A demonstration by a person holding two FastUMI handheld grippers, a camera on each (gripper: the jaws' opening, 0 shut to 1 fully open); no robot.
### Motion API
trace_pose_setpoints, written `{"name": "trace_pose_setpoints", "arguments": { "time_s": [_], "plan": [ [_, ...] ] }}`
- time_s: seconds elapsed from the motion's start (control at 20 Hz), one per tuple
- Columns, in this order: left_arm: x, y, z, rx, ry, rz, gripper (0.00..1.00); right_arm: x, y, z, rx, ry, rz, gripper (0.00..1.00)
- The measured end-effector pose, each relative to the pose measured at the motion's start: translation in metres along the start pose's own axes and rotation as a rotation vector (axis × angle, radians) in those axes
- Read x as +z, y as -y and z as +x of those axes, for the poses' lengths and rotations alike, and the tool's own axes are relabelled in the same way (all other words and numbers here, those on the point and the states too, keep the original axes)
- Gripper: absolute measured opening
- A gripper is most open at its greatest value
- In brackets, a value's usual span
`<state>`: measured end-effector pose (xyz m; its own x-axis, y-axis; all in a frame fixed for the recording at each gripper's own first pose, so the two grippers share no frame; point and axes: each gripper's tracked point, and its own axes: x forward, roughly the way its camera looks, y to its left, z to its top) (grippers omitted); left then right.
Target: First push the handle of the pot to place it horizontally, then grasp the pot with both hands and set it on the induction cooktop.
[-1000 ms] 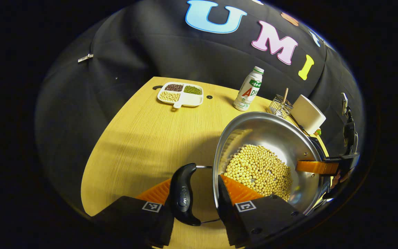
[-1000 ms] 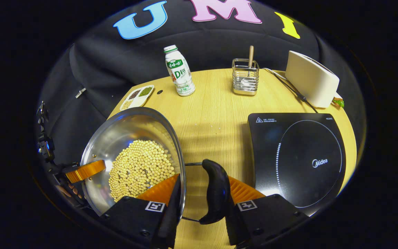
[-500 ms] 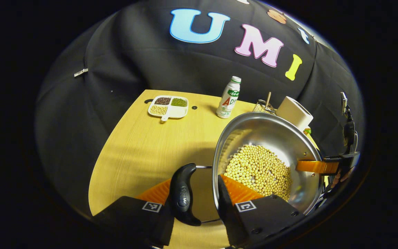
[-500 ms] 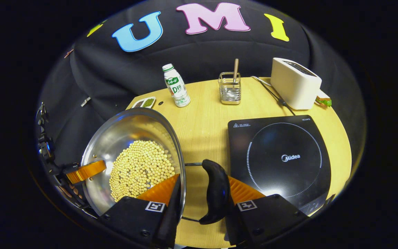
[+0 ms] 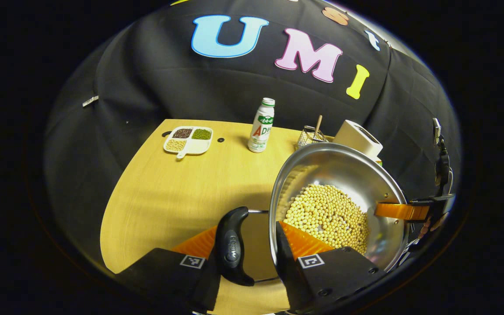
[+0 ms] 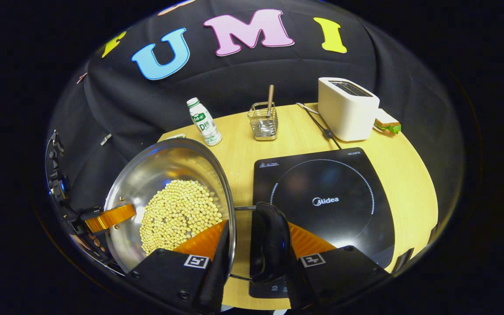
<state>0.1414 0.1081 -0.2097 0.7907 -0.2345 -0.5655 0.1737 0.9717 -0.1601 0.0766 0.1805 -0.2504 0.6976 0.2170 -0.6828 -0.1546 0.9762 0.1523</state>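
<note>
Pot (image 5: 344, 183) of beans, left tongs (image 5: 245, 249) and right tongs (image 6: 254, 247) pinching its rim and handles

Beans (image 6: 177, 210) in pot (image 6: 147, 175) — cooktop (image 6: 322, 201) beside

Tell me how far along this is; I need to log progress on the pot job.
Done: both pot handles lie horizontal. In hand: the left hand-held gripper and right hand-held gripper each pinch the rim of the pot of beans, which seems lifted beside the induction cooktop. Left: carrying the pot over the cooktop and setting it down.
</note>
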Motion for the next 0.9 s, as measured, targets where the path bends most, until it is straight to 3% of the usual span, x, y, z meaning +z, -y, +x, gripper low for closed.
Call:
{"name": "trace_pose_setpoints", "arguments": {
  "time_s": [0.05,0.2,0.25,0.3,0.35,0.5,0.55,0.6,0.9],
  "plan": [
    [0.001,0.009,0.003,-0.002,-0.001,-0.004,0.62,0.003,0.008,0.0,0.0,-0.001,-0.001,0.6],
    [0.004,0.037,0.014,-0.002,0.0,-0.002,0.62,0.01,0.038,-0.002,-0.004,-0.009,0.003,0.56],
    [0.004,0.047,0.018,-0.003,0.0,-0.004,0.62,0.014,0.049,-0.003,-0.004,-0.008,0.003,0.6],
    [0.003,0.056,0.023,-0.003,-0.002,-0.01,0.62,0.017,0.059,-0.004,-0.006,-0.006,0.0,0.56],
    [0.0,0.066,0.027,-0.005,-0.006,-0.015,0.62,0.019,0.068,-0.003,-0.007,-0.008,-0.005,0.6],
    [-0.006,0.095,0.041,-0.008,-0.021,-0.031,0.62,0.025,0.099,-0.003,-0.01,-0.015,-0.011,0.6],
    [-0.008,0.103,0.046,-0.007,-0.025,-0.034,0.62,0.026,0.108,-0.002,-0.011,-0.019,-0.012,0.55],
    [-0.009,0.112,0.051,-0.007,-0.031,-0.037,0.63,0.026,0.119,-0.003,-0.01,-0.025,-0.011,0.6],
    [-0.011,0.155,0.081,-0.003,-0.054,-0.042,0.62,0.039,0.166,0.005,-0.017,-0.031,-0.009,0.6]
  ]
}}
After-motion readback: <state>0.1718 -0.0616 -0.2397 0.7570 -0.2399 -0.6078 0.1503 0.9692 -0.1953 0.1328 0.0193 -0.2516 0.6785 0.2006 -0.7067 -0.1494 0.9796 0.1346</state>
